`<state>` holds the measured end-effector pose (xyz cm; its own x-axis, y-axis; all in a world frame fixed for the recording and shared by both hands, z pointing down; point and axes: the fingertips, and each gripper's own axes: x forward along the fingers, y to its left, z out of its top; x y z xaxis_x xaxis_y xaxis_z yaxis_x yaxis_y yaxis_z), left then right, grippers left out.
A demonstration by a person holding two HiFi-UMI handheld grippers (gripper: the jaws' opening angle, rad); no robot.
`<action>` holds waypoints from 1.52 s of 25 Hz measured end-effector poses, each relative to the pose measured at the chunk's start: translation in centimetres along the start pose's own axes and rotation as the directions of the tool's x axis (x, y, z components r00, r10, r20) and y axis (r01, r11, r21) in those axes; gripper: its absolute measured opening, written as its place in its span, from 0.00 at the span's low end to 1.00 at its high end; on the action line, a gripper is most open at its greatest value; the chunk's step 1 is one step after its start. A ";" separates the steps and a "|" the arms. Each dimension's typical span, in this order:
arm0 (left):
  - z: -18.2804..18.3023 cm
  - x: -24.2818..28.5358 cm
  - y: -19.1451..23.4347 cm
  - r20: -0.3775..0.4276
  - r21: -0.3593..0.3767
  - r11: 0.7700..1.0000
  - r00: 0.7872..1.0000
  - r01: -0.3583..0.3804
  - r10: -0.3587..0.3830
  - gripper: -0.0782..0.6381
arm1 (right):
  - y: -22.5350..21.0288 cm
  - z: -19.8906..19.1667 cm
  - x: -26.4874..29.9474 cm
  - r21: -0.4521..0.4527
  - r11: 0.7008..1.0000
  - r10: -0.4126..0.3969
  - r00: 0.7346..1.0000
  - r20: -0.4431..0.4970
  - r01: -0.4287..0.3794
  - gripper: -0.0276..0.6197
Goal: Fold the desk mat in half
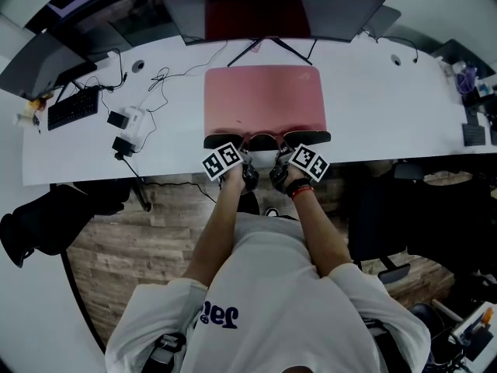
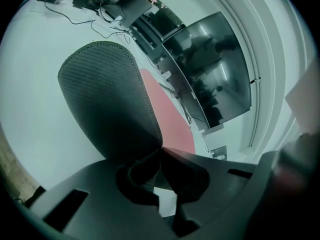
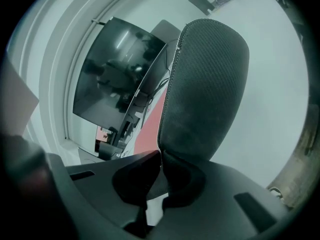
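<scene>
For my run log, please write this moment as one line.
left gripper: shut on desk mat near edge | right gripper: shut on same edge | edge: lifted, dark underside showing

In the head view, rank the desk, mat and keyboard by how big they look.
1. desk
2. mat, near edge lifted
3. keyboard, clearly smallest, though it lies near the view's warped edge

A desk mat lies mid-worktop, with monitors behind it at twelve o'clock, a keyboard at nine o'clock, and the left gripper and right gripper side by side clamping its near edge at six o'clock.
</scene>
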<state>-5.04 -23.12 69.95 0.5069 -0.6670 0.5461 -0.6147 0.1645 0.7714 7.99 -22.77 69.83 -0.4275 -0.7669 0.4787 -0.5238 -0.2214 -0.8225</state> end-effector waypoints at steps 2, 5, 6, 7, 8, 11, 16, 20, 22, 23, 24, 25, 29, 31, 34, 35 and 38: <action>0.3 0.3 -0.1 -0.004 -0.003 1.000 1.000 0.000 0.000 0.15 | 0.1 0.3 0.3 0.003 1.000 -0.005 1.000 0.005 0.005 0.09; 0.7 0.7 -0.1 -0.012 -0.004 1.000 1.000 0.001 -0.001 0.15 | 0.2 0.7 0.9 0.005 1.000 -0.013 1.000 0.016 0.013 0.09; 0.9 0.9 -0.1 -0.015 -0.004 1.000 1.000 0.002 -0.002 0.15 | 0.2 0.8 1.0 0.006 1.000 -0.015 1.000 0.018 0.015 0.09; 1.1 1.1 -0.2 -0.017 -0.004 1.000 1.000 0.003 -0.003 0.15 | 0.3 0.9 1.2 0.007 1.000 -0.016 1.000 0.020 0.016 0.09; 1.2 1.2 -0.2 -0.018 -0.005 1.000 1.000 0.004 -0.004 0.15 | 0.3 1.0 1.3 0.007 1.000 -0.017 1.000 0.022 0.017 0.09; 1.6 1.5 -0.3 -0.022 -0.005 1.000 1.000 0.002 -0.002 0.15 | 0.5 1.3 1.5 0.014 1.000 -0.020 1.000 0.022 0.019 0.10; 2.2 2.0 -0.5 -0.031 -0.009 1.000 0.999 -0.011 0.011 0.15 | 0.8 1.7 1.9 0.031 0.999 -0.031 0.999 0.012 0.031 0.10; 3.0 2.6 -0.6 -0.028 -0.028 1.000 1.000 -0.013 0.012 0.15 | 1.0 2.5 2.6 0.028 0.999 -0.041 0.999 0.007 0.041 0.10; 3.3 2.8 -0.6 -0.030 -0.036 0.999 0.999 -0.012 0.011 0.15 | 1.1 2.7 3.0 0.023 0.999 -0.048 0.999 0.006 0.048 0.10; 3.5 2.9 -0.6 -0.031 -0.037 0.999 0.999 -0.013 0.012 0.15 | 1.2 2.8 3.1 0.020 0.998 -0.052 0.999 0.005 0.052 0.10; 3.6 2.9 -0.6 -0.032 -0.037 0.999 0.999 -0.013 0.012 0.15 | 1.2 2.9 3.3 0.017 0.998 -0.057 0.998 0.004 0.057 0.10; 3.8 3.0 -0.6 -0.032 -0.038 0.999 0.999 -0.014 0.013 0.15 | 1.3 2.9 3.5 0.016 0.998 -0.060 0.998 0.003 0.060 0.09; 4.3 3.5 -0.7 -0.038 -0.045 0.999 0.999 -0.020 0.018 0.15 | 1.5 3.4 4.1 0.021 0.998 -0.066 0.998 -0.003 0.066 0.09; 4.6 3.8 -0.8 -0.039 -0.044 0.999 0.999 -0.023 0.021 0.15 | 1.6 3.6 4.3 0.026 0.997 -0.066 0.998 -0.003 0.066 0.09; 5.1 4.1 -0.9 -0.040 -0.042 0.999 0.999 -0.023 0.021 0.15 | 1.8 4.0 4.7 0.029 0.997 -0.064 0.998 -0.001 0.064 0.09; 5.2 4.3 -1.0 -0.040 -0.042 0.999 0.999 -0.024 0.022 0.15 | 1.9 4.1 4.8 0.029 0.997 -0.065 0.998 0.000 0.065 0.09; 5.6 4.6 -1.1 -0.042 -0.045 0.999 0.999 -0.025 0.023 0.15 | 2.0 4.5 5.2 0.029 0.997 -0.068 0.998 0.001 0.068 0.09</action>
<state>-5.40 -30.46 69.83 0.5173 -0.6322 0.5768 -0.5990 0.2139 0.7717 8.04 -29.89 69.30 -0.3900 -0.7510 0.5328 -0.5296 -0.2904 -0.7970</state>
